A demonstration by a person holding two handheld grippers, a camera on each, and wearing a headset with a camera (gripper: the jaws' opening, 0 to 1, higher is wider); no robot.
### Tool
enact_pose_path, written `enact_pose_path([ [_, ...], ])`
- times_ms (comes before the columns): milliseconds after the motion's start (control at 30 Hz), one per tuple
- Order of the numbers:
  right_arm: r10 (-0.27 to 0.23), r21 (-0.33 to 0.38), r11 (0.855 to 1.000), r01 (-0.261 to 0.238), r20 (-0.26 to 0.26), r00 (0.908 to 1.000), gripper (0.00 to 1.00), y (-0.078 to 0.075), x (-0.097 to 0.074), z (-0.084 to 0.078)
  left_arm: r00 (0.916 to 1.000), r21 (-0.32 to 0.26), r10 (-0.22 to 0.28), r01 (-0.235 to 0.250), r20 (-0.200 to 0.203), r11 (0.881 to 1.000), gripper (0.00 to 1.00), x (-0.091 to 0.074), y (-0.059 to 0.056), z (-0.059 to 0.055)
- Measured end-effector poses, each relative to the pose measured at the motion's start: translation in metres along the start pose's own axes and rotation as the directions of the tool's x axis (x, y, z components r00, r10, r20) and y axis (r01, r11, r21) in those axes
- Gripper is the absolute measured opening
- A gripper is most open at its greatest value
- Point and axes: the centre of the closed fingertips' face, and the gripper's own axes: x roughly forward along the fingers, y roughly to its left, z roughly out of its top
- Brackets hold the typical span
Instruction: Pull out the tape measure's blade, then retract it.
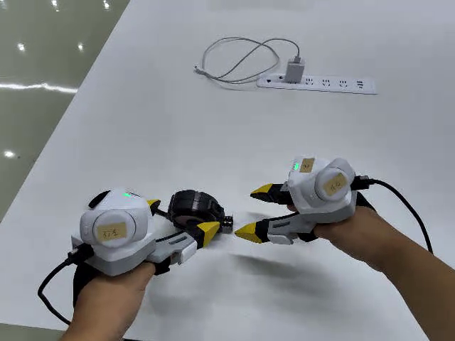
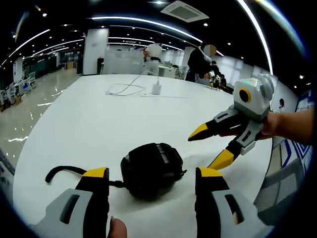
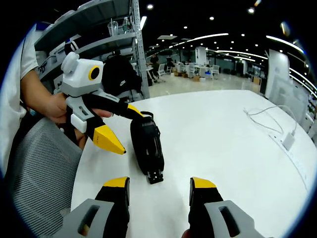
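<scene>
A black tape measure (image 1: 193, 206) lies on the white table (image 1: 213, 135), its blade hook (image 3: 155, 177) pointing toward my right gripper. My left gripper (image 1: 181, 217) is open, and its yellow fingertips (image 2: 96, 172) straddle the tape measure (image 2: 151, 168) with small gaps on both sides. The case's black strap (image 2: 59, 171) trails off to the left. My right gripper (image 1: 254, 212) hovers open just right of the hook, holding nothing. In the right gripper view the tape measure (image 3: 147, 146) lies just ahead of the right gripper (image 3: 160, 182), with the left gripper (image 3: 128, 130) around its far end.
A white power strip (image 1: 320, 82) with a plugged charger and a looped white cable (image 1: 234, 60) lies at the far side of the table. The table's left edge (image 1: 71, 99) drops to a shiny floor. People stand far behind the table (image 2: 200, 59).
</scene>
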Motion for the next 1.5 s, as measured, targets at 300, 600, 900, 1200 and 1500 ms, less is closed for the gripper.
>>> enact_pose_path([
  [300,-0.068,0.066,0.996,0.063,0.071,0.9951,0.55,0.004,-0.027,0.005,0.9997,0.042,-0.025,0.024,0.005,0.999,0.69,-0.014,0.004,0.0],
  [600,-0.145,0.097,0.986,0.136,0.093,0.985,0.63,0.002,-0.054,0.006,0.9973,0.082,-0.073,0.073,-0.005,0.994,0.72,-0.026,-0.001,-0.001],
  [900,-0.221,0.123,0.97,0.207,0.111,0.969,0.68,-0.004,-0.085,0.005,0.9934,0.146,-0.112,0.115,-0.024,0.983,0.7,-0.038,-0.005,0.0],
  [1200,-0.28,0.138,0.954,0.265,0.098,0.9551,0.74,-0.004,-0.111,-0.005,0.989,0.168,-0.144,0.148,-0.034,0.975,0.72,-0.051,-0.006,0.001],
  [1500,-0.309,0.156,0.943,0.293,0.091,0.9468,0.78,0.002,-0.132,-0.015,0.986,0.185,-0.158,0.165,-0.054,0.969,0.78,-0.063,-0.002,-0.004],
])
